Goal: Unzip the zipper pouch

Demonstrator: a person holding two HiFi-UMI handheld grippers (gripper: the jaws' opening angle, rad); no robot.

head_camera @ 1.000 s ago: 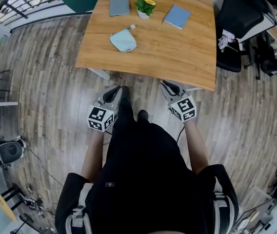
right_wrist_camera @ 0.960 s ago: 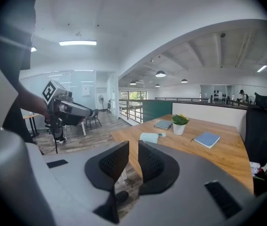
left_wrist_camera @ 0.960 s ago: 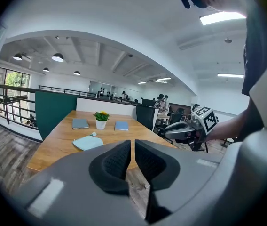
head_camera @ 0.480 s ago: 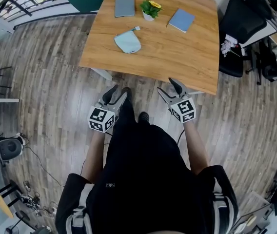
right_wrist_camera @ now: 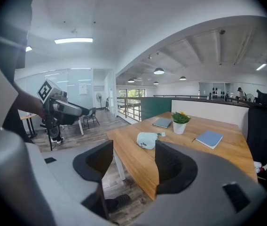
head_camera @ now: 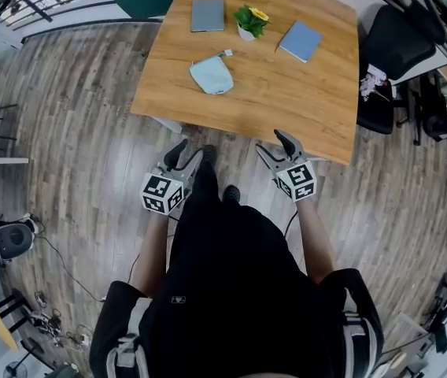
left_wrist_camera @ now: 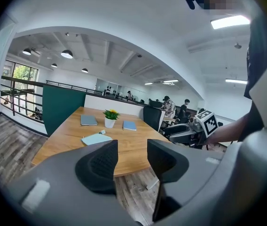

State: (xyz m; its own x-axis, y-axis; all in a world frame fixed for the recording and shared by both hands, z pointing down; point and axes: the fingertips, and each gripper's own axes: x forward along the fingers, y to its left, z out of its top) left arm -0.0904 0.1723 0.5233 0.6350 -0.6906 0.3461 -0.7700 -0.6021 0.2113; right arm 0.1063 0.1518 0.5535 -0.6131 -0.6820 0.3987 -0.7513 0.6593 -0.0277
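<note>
The person has come closer to the desk (head_camera: 302, 109), and the left gripper (head_camera: 193, 148) and right gripper (head_camera: 269, 141) have just spread their jaws, with nothing between them. The zipper pouch (head_camera: 212, 75) lies on the desk's left half, well ahead of both (pull tab toward the desk's far edge), nearer the left gripper.

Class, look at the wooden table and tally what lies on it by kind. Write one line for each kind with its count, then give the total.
Notebooks: 2 (grey notebook, blue notebook)
Potted plant: 1
Zipper pouch: 1
Total: 4
</note>
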